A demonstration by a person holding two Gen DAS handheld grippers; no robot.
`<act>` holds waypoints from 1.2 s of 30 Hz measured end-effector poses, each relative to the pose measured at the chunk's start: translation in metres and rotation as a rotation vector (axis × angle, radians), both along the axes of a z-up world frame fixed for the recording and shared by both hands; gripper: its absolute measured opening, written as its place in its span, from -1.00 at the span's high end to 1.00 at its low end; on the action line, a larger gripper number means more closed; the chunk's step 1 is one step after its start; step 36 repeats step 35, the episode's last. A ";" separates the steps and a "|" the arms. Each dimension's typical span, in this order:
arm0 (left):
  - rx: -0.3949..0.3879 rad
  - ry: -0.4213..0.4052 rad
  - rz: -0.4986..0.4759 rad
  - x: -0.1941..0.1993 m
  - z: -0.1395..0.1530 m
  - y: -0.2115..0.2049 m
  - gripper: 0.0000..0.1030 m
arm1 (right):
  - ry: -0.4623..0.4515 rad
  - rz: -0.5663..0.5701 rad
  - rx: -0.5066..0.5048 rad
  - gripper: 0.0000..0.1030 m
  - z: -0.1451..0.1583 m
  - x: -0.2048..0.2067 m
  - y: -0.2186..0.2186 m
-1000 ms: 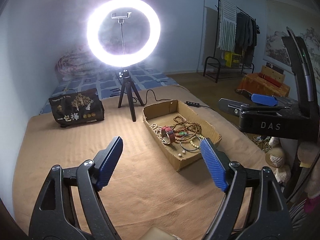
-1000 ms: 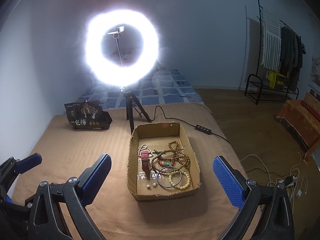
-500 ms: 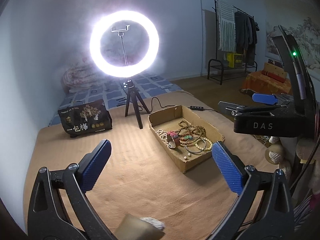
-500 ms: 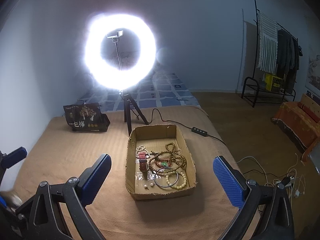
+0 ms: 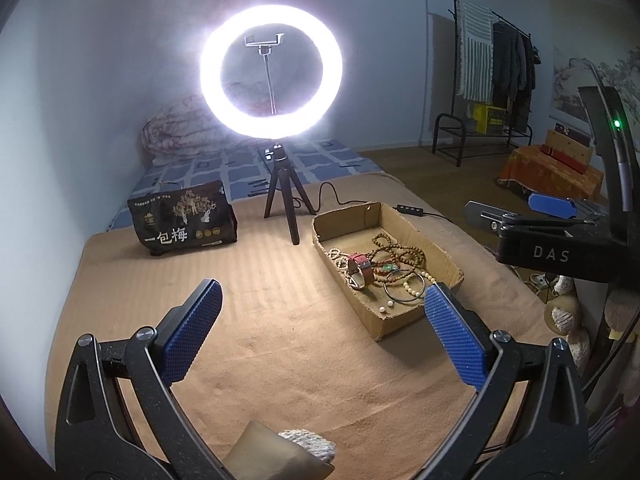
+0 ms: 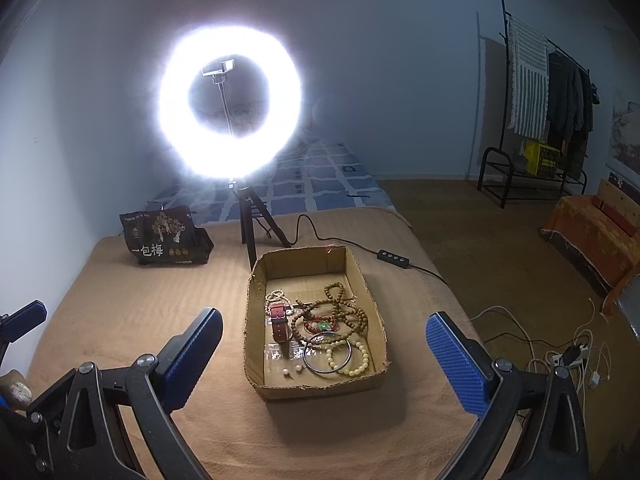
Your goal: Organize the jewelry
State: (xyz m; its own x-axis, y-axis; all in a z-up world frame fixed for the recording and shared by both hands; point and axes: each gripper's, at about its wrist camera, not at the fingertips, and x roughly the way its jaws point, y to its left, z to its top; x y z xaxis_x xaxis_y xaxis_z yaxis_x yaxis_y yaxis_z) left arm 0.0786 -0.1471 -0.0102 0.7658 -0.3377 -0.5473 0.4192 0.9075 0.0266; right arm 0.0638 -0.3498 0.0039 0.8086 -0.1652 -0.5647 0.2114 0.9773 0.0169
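Note:
A shallow cardboard box sits on the tan blanket and holds the jewelry. Inside lie a red-strap watch, a brown wooden bead necklace, a metal bangle, a cream bead bracelet and a green pendant. My left gripper is open wide over bare blanket, left of the box's near corner. My right gripper hovers in front of the box, open, with nothing between its blue pads. It also shows at the right edge of the left wrist view.
A lit ring light on a small tripod stands behind the box, its cable and controller trailing right. A black snack bag stands at the back left. A small cushion-like object lies just below my left gripper. The bed edge drops off at the right.
My left gripper's jaws have spread wider than a second ago, and its view has tipped slightly. The right gripper and the box have stayed put.

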 end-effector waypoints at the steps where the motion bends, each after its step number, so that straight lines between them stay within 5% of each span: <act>1: -0.003 0.003 0.000 0.000 0.000 0.000 -0.99 | -0.001 0.000 0.000 -0.99 0.000 0.000 0.000; 36: -0.007 -0.010 0.014 0.001 0.004 0.005 -1.00 | 0.030 0.015 0.004 -0.99 -0.008 0.000 -0.004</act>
